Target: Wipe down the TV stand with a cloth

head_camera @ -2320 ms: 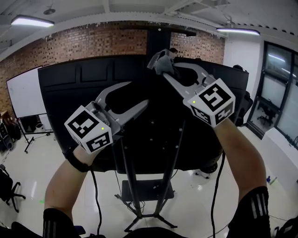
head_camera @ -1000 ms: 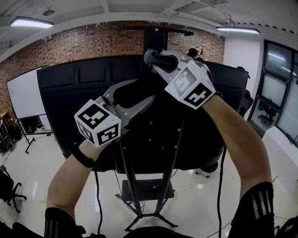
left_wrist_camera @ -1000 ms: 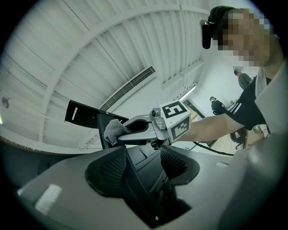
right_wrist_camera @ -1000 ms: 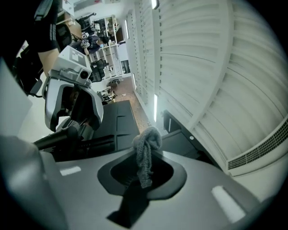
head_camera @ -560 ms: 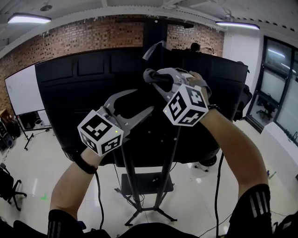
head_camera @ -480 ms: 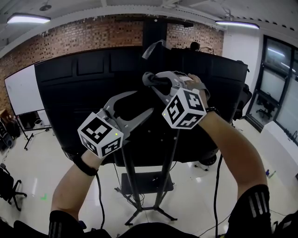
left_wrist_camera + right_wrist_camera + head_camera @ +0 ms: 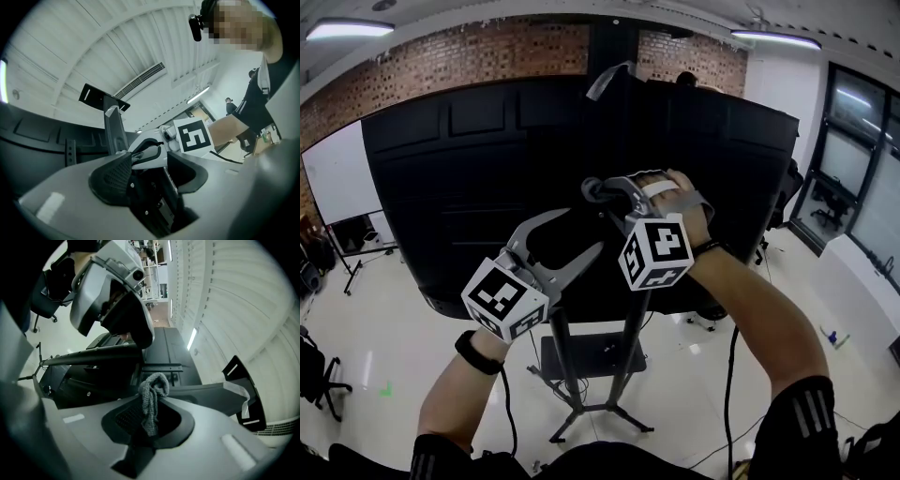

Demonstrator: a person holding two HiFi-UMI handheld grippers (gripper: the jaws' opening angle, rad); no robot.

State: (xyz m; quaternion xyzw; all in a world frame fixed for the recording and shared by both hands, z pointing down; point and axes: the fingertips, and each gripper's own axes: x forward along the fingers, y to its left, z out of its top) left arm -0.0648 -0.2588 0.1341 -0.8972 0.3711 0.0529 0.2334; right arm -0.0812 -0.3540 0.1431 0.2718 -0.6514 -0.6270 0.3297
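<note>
While our right gripper clamps the cloth by the TV, our left gripper gapes empty; we judge wiping under way, with the next stroke to run down the stand.

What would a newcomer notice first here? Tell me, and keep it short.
A large black TV back on its stand fills the middle of the head view, with a brick wall behind it. In front of it, two tools with marker cubes are held up. The right tool is shut on a grey knitted cloth, and the left tool is open with nothing between its jaws.
</note>
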